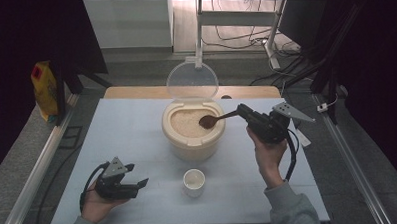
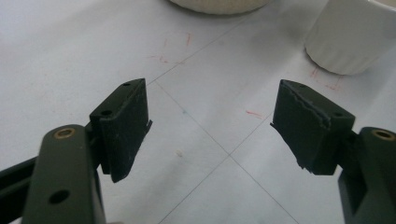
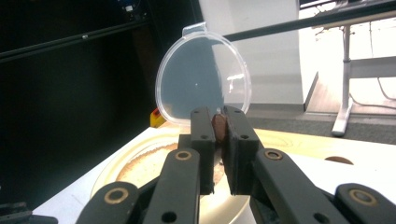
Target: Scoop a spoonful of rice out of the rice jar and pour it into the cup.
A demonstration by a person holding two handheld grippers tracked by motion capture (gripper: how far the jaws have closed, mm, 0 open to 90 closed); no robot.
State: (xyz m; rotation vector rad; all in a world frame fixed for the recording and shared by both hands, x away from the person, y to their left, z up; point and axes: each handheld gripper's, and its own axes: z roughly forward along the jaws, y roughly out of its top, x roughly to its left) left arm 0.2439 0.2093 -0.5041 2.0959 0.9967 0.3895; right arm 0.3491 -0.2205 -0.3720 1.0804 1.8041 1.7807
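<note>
Right gripper (image 1: 242,112) is clamped on the handle of a brown spoon (image 1: 207,121), both black jaws pressed flat against its thin stem, as the right gripper view confirms. Judged purpose: the handle is held near level so the bowl of the spoon reaches down into the grain and can lift a load without spilling.

Findings, largest first:

- Table (image 1: 127,139): pale, smooth, matt sheet marked with fine ruled lines and faint red marks (seen closely in the left gripper view).
- Rice container (image 1: 193,142): round, cream plastic tub, ribbed at the wall, standing mid-table and holding pale, granular rice (image 1: 184,125). The spoon bowl rests at the grain surface on its right side.
- Lid (image 1: 192,82): clear, rounded, hinged at the far rim and standing upright, which keeps the opening free for scooping.
- Left gripper (image 1: 136,175): jaws wide apart with nothing between them, resting low at the near left, well apart from the tub, apparently idle.
- White cup (image 1: 194,182): small, fluted, upright, just in front of the tub, likely placed close so the carry is short.
</note>
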